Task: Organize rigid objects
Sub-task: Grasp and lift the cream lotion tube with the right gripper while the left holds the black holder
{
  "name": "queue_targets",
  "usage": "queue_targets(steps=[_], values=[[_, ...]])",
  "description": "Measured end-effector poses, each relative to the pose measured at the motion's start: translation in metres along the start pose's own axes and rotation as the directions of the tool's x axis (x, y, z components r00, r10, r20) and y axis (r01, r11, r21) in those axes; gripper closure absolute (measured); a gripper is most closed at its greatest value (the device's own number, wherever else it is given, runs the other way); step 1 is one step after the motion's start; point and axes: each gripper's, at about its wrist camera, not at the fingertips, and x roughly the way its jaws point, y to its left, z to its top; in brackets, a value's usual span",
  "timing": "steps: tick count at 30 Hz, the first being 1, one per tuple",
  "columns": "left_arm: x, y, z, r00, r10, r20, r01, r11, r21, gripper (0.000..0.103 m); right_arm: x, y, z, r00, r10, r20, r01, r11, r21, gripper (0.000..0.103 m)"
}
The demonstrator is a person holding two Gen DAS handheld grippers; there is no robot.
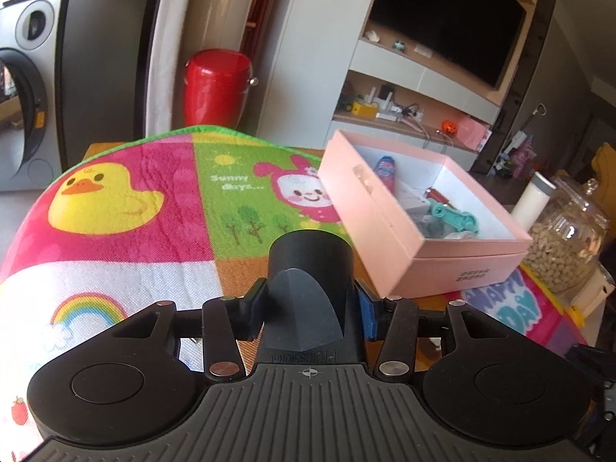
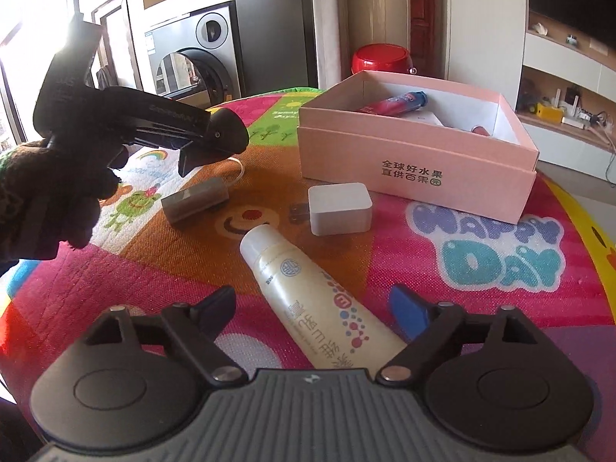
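Note:
My left gripper (image 1: 308,308) is shut on a black cylinder-shaped object (image 1: 310,269) and holds it above the colourful mat, left of the open pink box (image 1: 454,265). The box holds a red-blue tube (image 1: 385,169), a teal toy (image 1: 454,215) and other small items. In the right wrist view my right gripper (image 2: 312,308) is open, its fingers either side of a cream tube (image 2: 308,292) lying on the mat. A white charger block (image 2: 340,208) and a grey adapter (image 2: 194,200) lie beyond it. The left gripper (image 2: 192,154) hovers at upper left, and the pink box (image 2: 415,161) sits behind.
The colourful cartoon mat (image 2: 500,261) covers a round table. A glass jar of nuts (image 1: 566,238) and a white bottle (image 1: 535,196) stand right of the box. A red stool (image 1: 217,84), a washing machine (image 2: 196,61) and a TV shelf (image 1: 423,88) are beyond the table.

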Motion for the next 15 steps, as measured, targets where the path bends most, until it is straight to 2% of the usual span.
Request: queue_targets(steps=[2, 5, 9, 13, 15], values=[[-0.021, -0.012, 0.0, 0.999, -0.048, 0.006, 0.048, 0.999, 0.015, 0.052, 0.003, 0.002, 0.002, 0.999, 0.019, -0.027, -0.019, 1.0, 0.0, 0.0], [-0.038, -0.032, -0.008, 0.993, -0.099, -0.068, 0.102, 0.994, 0.042, 0.052, 0.009, 0.01, 0.004, 0.998, -0.01, -0.055, 0.008, 0.999, -0.04, 0.0], [-0.037, -0.055, -0.036, 0.986, -0.079, -0.149, 0.096, 0.989, 0.115, 0.051, 0.009, 0.01, 0.006, 0.998, -0.005, -0.068, 0.001, 0.998, -0.059, 0.001], [-0.023, -0.054, -0.056, 0.98, -0.039, -0.194, 0.059, 0.994, 0.095, 0.051, -0.001, -0.003, 0.01, 0.998, -0.023, -0.065, 0.023, 1.0, -0.005, 0.024], [-0.02, -0.051, -0.06, 0.981, -0.033, -0.192, 0.048, 0.996, 0.074, 0.051, -0.009, -0.011, 0.009, 0.998, -0.046, -0.053, 0.048, 0.998, 0.028, 0.025]])
